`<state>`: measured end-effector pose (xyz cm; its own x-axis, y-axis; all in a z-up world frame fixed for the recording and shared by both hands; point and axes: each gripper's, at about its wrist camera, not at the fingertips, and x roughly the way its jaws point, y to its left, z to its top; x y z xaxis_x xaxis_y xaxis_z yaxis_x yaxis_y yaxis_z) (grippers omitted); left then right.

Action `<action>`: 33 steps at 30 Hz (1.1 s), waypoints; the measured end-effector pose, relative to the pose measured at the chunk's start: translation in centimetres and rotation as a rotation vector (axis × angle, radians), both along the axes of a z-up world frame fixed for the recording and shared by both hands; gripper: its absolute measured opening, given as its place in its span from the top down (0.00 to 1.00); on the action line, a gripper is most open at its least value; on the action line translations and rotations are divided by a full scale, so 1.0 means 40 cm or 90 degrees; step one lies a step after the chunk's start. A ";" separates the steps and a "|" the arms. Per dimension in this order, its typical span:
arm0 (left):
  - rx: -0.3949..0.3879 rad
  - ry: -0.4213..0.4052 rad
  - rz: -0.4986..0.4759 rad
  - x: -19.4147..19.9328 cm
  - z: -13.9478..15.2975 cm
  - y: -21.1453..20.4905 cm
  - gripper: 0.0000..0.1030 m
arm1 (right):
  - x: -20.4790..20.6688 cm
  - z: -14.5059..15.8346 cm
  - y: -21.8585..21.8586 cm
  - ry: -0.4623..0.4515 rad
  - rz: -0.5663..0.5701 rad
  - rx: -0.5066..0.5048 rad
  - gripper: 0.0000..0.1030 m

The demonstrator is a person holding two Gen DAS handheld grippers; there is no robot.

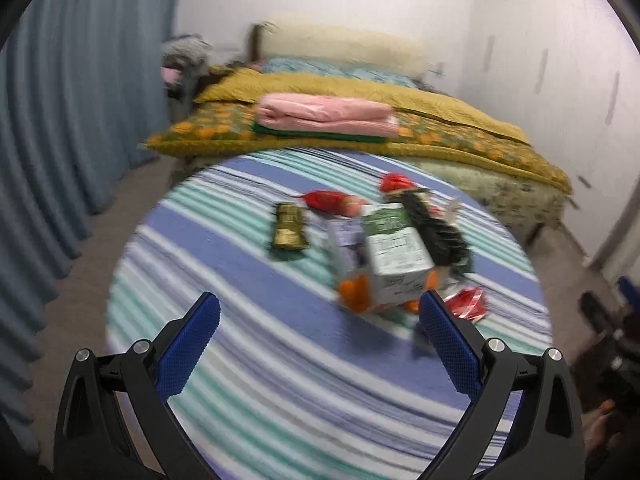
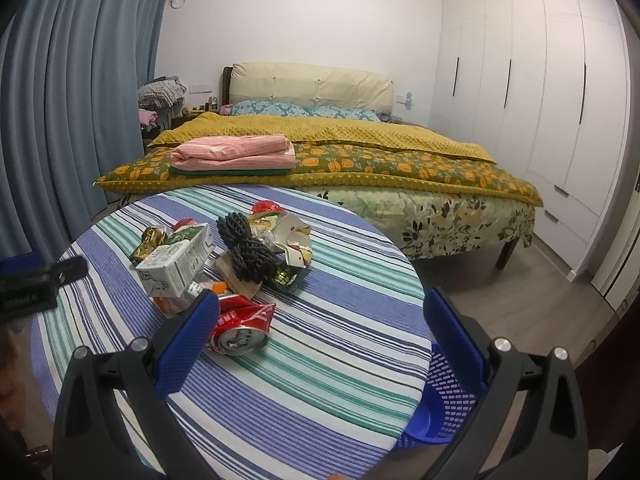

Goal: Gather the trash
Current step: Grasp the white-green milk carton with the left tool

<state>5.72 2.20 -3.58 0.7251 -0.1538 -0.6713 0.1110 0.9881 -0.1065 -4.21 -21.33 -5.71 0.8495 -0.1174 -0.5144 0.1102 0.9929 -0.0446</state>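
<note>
A pile of trash lies on a round table with a striped cloth. It holds a green and white carton, a crushed red can, black foam netting, a gold wrapper and crumpled paper. My right gripper is open and empty, with its left finger just beside the can. My left gripper is open and empty above the cloth, short of the carton. The gold wrapper and red wrappers lie beyond; this view is blurred.
A blue perforated basket stands on the floor below the table's right edge. A bed with folded pink cloth is behind the table. Blue curtains hang at left, white wardrobes at right.
</note>
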 end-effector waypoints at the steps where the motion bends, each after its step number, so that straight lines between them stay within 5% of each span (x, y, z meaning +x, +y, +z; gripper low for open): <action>1: -0.010 0.008 -0.027 0.025 0.002 -0.015 0.04 | 0.003 -0.006 -0.004 0.004 -0.002 0.002 0.05; 6: 0.006 0.057 -0.105 0.180 -0.027 -0.108 0.04 | 0.008 -0.026 -0.008 0.013 -0.006 0.002 0.05; 10: -0.026 0.163 -0.144 0.302 -0.105 -0.146 0.05 | 0.006 -0.050 -0.018 0.024 -0.004 0.002 0.05; 13: -0.041 0.202 -0.163 0.339 -0.150 -0.161 0.27 | 0.008 -0.072 -0.028 0.034 -0.005 0.005 0.05; 14: -0.046 0.206 -0.168 0.342 -0.159 -0.163 0.42 | 0.009 -0.082 -0.032 0.039 -0.003 0.008 0.05; 17: -0.058 0.181 -0.176 0.320 -0.152 -0.165 0.50 | 0.019 -0.108 -0.029 0.050 0.013 0.019 0.05; 25: -0.056 0.102 -0.113 0.155 -0.085 -0.023 0.51 | 0.139 -0.234 0.077 0.177 0.144 0.072 0.05; 33: -0.045 0.142 -0.031 0.054 -0.195 0.091 0.50 | 0.254 -0.266 0.140 0.209 0.154 0.029 0.05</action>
<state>7.90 5.83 -11.39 0.5508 -0.2367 -0.8004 0.1241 0.9715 -0.2019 5.95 -15.72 -16.36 0.6396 0.0946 -0.7629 -0.1396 0.9902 0.0057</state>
